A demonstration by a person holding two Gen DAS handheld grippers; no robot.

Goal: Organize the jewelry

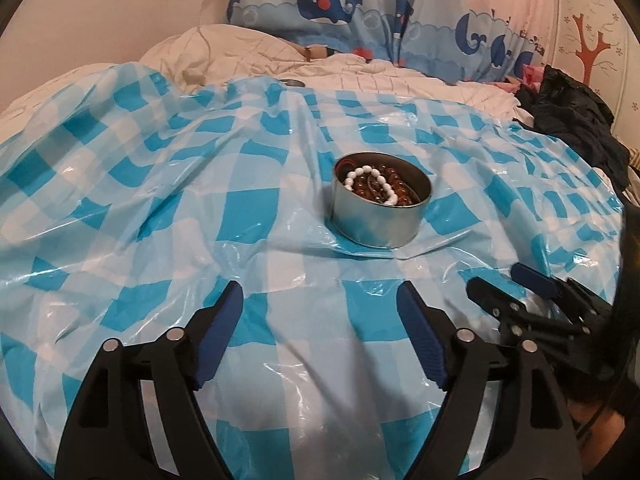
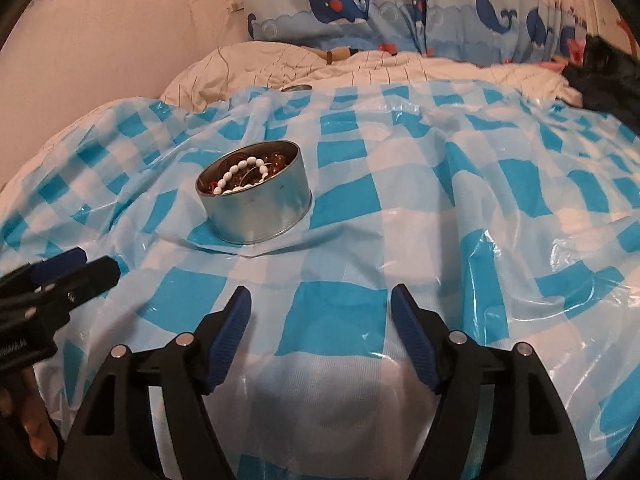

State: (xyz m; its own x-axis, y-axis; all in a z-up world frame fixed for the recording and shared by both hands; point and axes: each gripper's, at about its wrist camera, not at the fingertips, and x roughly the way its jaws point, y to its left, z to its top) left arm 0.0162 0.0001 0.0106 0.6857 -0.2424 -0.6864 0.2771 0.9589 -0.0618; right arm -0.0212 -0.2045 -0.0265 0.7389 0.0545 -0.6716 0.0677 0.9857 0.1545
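A round metal tin [image 1: 382, 212] sits on a blue-and-white checked plastic sheet [image 1: 160, 220] spread over a bed. In the left wrist view the tin is just right of centre; in the right wrist view it [image 2: 256, 204] lies left of centre. Inside it are a white bead bracelet [image 1: 374, 182] and brown beads [image 1: 394, 184], all below or at the rim; the bracelet [image 2: 240, 174] rests on top of the pile.

The left hand-held gripper [image 1: 320, 300] fills the bottom of its own view, jaws wide, nothing between the blue pads [image 1: 222, 336]. Only bare sheet lies between its tips and the tin, which stands apart from them. The right hand-held gripper [image 2: 320, 300] is likewise wide and empty at the bottom of its view, with the tin up and to the left of its tips. Each gripper shows in the other's view: the right one [image 1: 516, 284] at the lower right edge, the left one [image 2: 80, 266] at the lower left edge, with fingers [image 2: 36, 436] of the person's hand below it.

The sheet is wrinkled and rises in folds around the tin, with open room to every side. Its far edge ends at white bedding [image 1: 248, 52] in the upper frame, where a small dark round thing [image 1: 294, 83] sits at the edge. A whale-print curtain [image 1: 340, 0] hangs behind, and dark cloth [image 1: 576, 120] is heaped at the right edge.
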